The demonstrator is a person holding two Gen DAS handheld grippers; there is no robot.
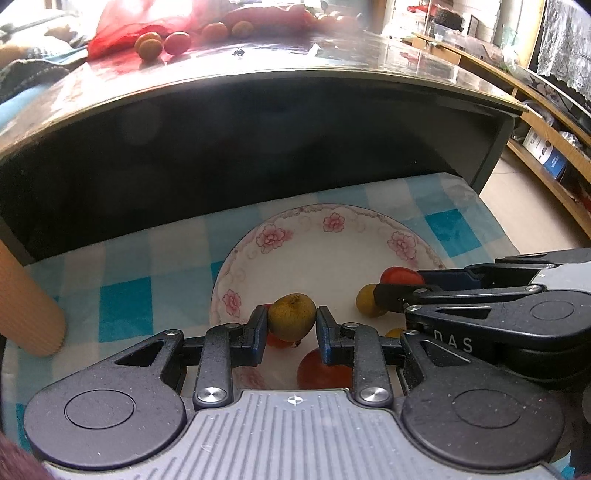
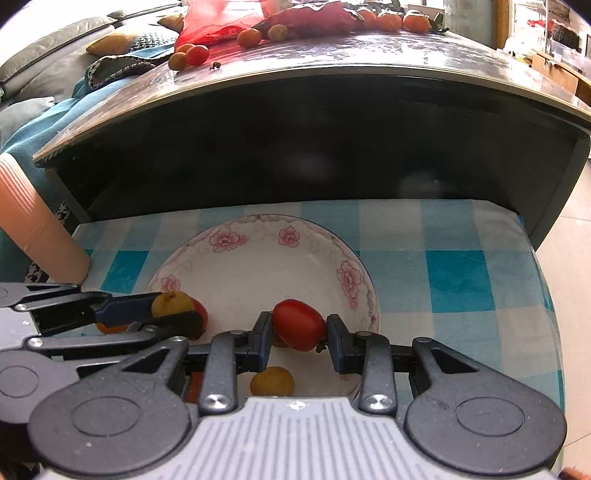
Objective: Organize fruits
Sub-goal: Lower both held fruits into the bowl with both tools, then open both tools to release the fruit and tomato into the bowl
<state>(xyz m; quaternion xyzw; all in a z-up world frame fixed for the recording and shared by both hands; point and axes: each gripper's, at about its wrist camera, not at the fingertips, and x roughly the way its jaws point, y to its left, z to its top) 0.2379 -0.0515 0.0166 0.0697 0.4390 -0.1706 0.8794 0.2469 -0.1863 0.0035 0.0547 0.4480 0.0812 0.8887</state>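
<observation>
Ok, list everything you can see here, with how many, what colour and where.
Plate: one, white with pink flowers, on the checked cloth.
Checked cloth: one, blue and white, under the plate.
Loose fruits on plate: several, red, orange and yellow.
Table: one, dark, behind the plate.
Fruits on table: several, red and orange, beside the red bag.
Red bag: one, on the table.
Brown-green fruit: one, in the left hand-held gripper.
Red fruit: one, in the right hand-held gripper.
</observation>
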